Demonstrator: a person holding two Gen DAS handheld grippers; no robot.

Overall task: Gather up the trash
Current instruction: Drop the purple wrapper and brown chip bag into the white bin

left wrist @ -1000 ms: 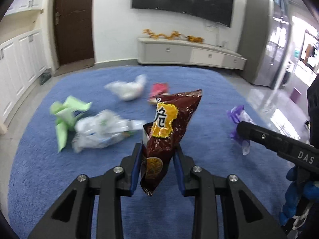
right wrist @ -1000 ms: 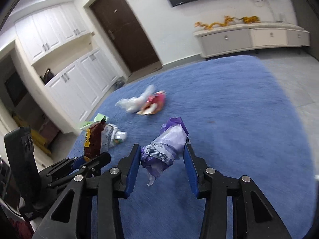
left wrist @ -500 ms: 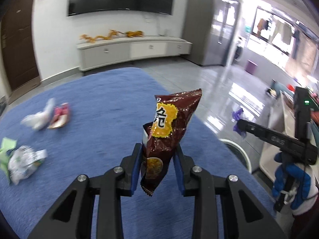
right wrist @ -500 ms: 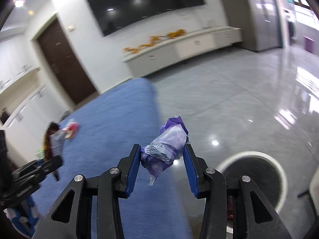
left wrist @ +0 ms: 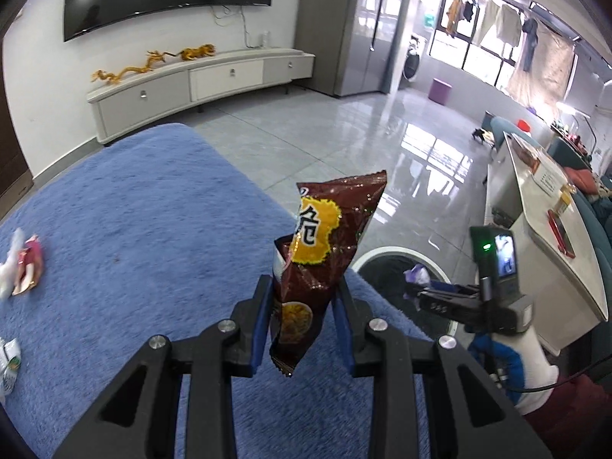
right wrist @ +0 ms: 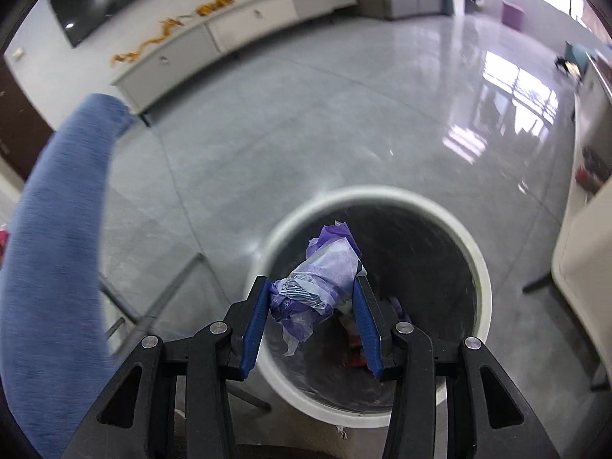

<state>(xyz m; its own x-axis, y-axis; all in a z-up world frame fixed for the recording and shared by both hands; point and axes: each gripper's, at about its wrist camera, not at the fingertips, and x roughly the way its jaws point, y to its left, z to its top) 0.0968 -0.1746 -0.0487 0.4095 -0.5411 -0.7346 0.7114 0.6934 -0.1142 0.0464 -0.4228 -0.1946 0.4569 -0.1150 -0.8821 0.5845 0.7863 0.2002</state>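
Note:
My left gripper [left wrist: 304, 306] is shut on a dark red snack bag [left wrist: 325, 256] and holds it upright above the blue rug [left wrist: 134, 237]. My right gripper [right wrist: 311, 310] is shut on a crumpled purple and clear wrapper [right wrist: 325, 275] directly over the open mouth of a round white trash bin [right wrist: 478, 260]. In the left wrist view the bin [left wrist: 386, 258] stands on the floor just past the rug's edge, with the right gripper [left wrist: 420, 285] and wrapper [left wrist: 417, 273] above it. Some trash lies in the bin's dark bottom.
A pink and white wrapper [left wrist: 23, 267] and another white wrapper [left wrist: 9, 359] lie on the rug at the left. A white counter [left wrist: 543, 222] stands right of the bin. A low TV cabinet [left wrist: 199, 80] lines the far wall. Glossy grey tile [right wrist: 306, 114] surrounds the bin.
Both grippers swung right, away from the trash on the rug toward the bin. The right gripper now hangs over the bin's mouth with the wrapper. Both grips are unchanged.

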